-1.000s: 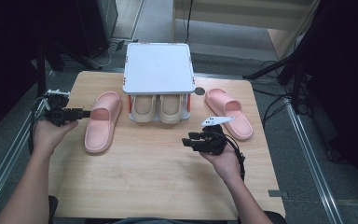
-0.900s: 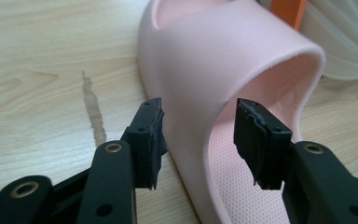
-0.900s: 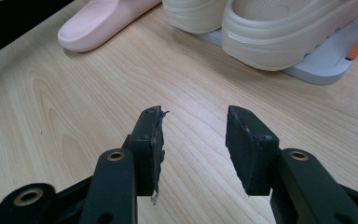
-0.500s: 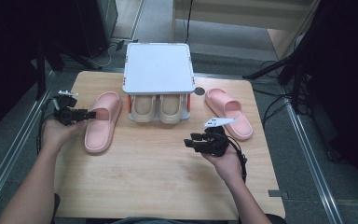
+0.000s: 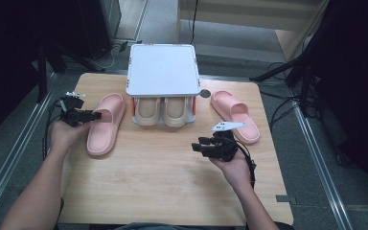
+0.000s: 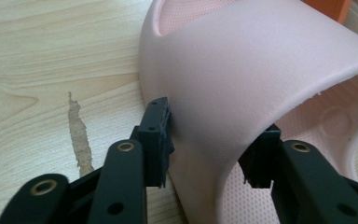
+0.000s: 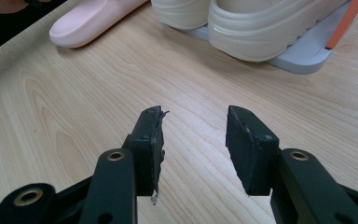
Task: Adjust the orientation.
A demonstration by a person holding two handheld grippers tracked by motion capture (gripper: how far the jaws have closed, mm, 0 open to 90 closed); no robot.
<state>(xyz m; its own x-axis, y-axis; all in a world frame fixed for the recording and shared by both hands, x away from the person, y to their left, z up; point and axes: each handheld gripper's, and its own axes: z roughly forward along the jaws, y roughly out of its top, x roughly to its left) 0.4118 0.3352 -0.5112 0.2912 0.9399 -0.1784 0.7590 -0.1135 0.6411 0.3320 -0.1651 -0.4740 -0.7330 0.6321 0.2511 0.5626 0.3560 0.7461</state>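
Left gripper view: gripper (image 6: 213, 142) astride slipper strap (image 6: 242, 84)

Both forearms are bare, with no sleeves showing. The left gripper (image 5: 94, 115) is black, with a small pale fitting on top and a thin black cable trailing from it. The right gripper (image 5: 199, 146) is black too, topped by a pale grey three-cornered plate and trailing a black cable. In the gripper views each jaw is matte black with brass-coloured pivot rivets and ribbed pads (image 7: 150, 135).
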